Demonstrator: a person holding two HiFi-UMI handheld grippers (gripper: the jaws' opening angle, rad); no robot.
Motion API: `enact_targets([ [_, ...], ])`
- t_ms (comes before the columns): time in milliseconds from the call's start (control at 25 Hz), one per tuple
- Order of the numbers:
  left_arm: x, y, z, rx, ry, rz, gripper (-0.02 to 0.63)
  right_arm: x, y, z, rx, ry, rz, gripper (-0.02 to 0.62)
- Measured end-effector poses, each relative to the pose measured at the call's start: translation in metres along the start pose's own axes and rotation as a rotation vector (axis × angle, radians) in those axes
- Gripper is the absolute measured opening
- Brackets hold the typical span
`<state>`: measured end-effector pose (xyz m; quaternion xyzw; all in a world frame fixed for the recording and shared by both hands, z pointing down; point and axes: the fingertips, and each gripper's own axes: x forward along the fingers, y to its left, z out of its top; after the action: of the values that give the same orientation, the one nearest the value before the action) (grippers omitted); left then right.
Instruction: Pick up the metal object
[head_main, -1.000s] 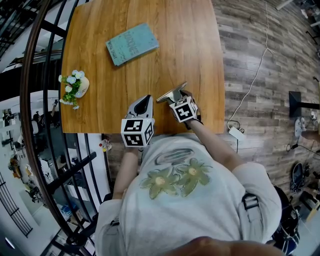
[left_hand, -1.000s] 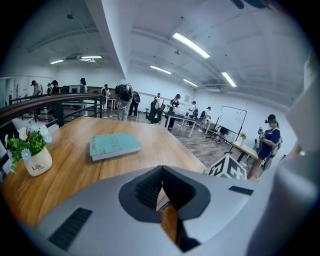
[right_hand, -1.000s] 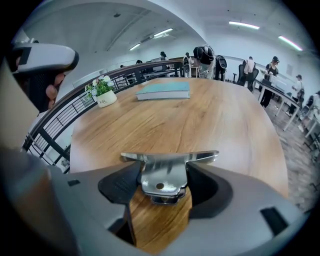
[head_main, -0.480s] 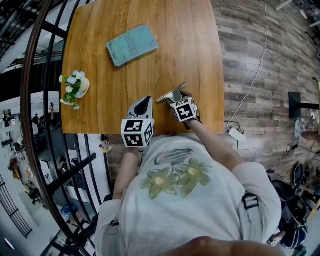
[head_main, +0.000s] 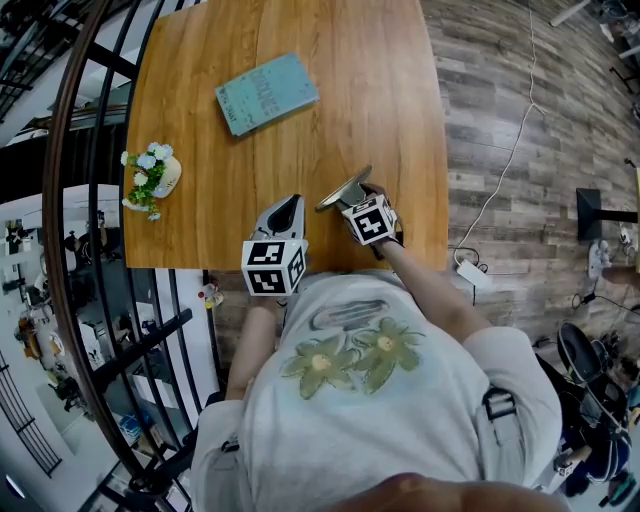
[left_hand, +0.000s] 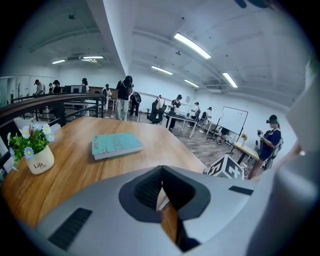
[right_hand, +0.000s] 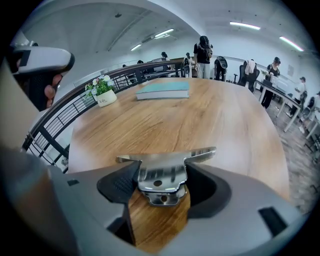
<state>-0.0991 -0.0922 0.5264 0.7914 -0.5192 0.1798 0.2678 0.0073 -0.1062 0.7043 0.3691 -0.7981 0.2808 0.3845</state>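
The metal object (head_main: 343, 189), a shiny T-shaped piece with a flat bar across its far end, lies near the front edge of the wooden table (head_main: 380, 100). My right gripper (head_main: 357, 197) is around it. In the right gripper view the metal object (right_hand: 162, 172) sits between the dark pads (right_hand: 120, 184), and the jaws stand wide apart on either side of it. My left gripper (head_main: 290, 203) rests just to the left, apart from the object. In the left gripper view the left gripper (left_hand: 161, 172) has its tips together and nothing in them.
A teal book (head_main: 266, 90) lies at the back left of the table. A small white pot of flowers (head_main: 150, 175) stands at the left edge. A black railing (head_main: 70, 150) runs along the table's left. A white cable (head_main: 500, 170) lies on the floor to the right.
The metal object and my right gripper have shifted very slightly. The left gripper has stayed where it was.
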Motion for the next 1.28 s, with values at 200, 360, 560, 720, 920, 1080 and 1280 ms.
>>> enact_targets([
  [200, -0.001, 0.004, 0.000, -0.003, -0.003, 0.008, 0.014, -0.004, -0.005, 0.003, 0.002, 0.002, 0.001, 0.298],
  [360, -0.001, 0.006, -0.001, -0.005, -0.004, 0.013, 0.014, -0.011, -0.010, 0.008, -0.010, -0.004, -0.001, 0.298],
  [560, 0.000, 0.008, -0.001, -0.007, -0.005, 0.016, 0.015, -0.022, -0.011, 0.019, -0.038, -0.029, 0.007, 0.298],
  [720, 0.000, 0.011, -0.001, -0.010, -0.004, 0.020, 0.015, -0.028, -0.008, 0.030, -0.052, -0.067, 0.019, 0.298],
  [920, 0.000, 0.012, -0.002, -0.011, -0.003, 0.022, 0.015, -0.039, -0.006, 0.041, -0.058, -0.100, 0.023, 0.298],
  [1080, -0.002, 0.012, -0.002, -0.015, -0.003, 0.024, 0.014, -0.050, -0.004, 0.051, -0.055, -0.125, 0.029, 0.298],
  [1280, -0.002, 0.014, -0.001, -0.017, -0.005, 0.028, 0.014, -0.062, -0.001, 0.068, -0.051, -0.172, 0.043, 0.298],
])
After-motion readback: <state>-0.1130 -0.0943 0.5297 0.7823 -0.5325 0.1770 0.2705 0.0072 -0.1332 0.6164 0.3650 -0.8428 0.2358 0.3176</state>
